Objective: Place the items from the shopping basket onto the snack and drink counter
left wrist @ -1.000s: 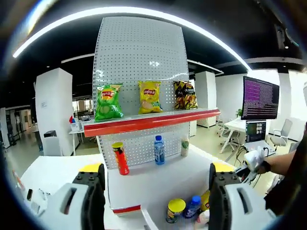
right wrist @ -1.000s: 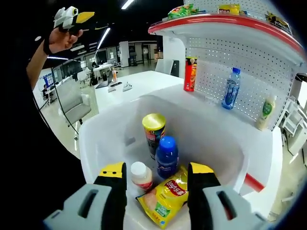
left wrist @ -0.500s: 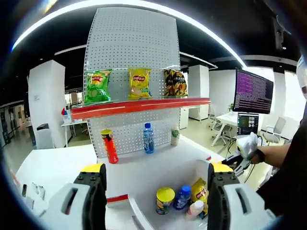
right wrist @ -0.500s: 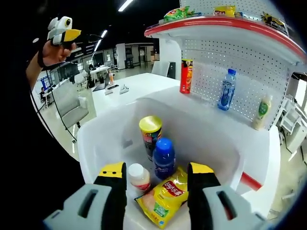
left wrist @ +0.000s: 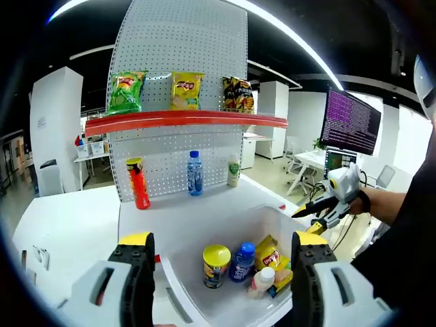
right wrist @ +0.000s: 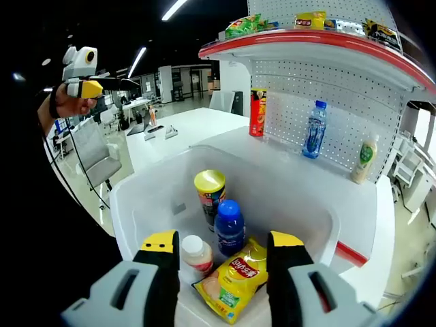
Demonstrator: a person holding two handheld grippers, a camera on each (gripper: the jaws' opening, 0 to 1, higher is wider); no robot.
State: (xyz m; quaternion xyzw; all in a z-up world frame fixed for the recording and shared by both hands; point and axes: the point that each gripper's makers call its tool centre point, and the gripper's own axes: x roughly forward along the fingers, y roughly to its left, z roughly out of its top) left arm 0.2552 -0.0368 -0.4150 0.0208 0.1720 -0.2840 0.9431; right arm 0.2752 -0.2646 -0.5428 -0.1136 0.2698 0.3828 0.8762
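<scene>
A white shopping basket [right wrist: 136, 194] holds a yellow-lidded can [right wrist: 210, 194], a blue bottle [right wrist: 229, 226], a small white bottle [right wrist: 196, 253] and a yellow chips bag [right wrist: 235, 279]. My right gripper [right wrist: 223, 240] hovers open just above the basket's near side, with nothing between its jaws. My left gripper [left wrist: 219, 240] is open too, farther back and above the basket [left wrist: 178, 262], looking at the can [left wrist: 216, 264], blue bottle [left wrist: 242, 262] and chips bag [left wrist: 269, 255]. A hand holds the right gripper [left wrist: 310, 216] past the basket's right side. The left gripper [right wrist: 102, 85] is raised at upper left.
The white counter [left wrist: 204, 211] carries a red tube [left wrist: 138, 182], a water bottle [left wrist: 195, 173] and a small pale bottle [left wrist: 234, 169] against a pegboard. A red shelf [left wrist: 184, 119] above holds three chip bags. Desks, chairs and a monitor [left wrist: 351, 122] stand around.
The left view has drawn back and tilted down, so more of the basket's inside shows. The right view has shifted only slightly. Both grippers stay open; the items have not moved.
</scene>
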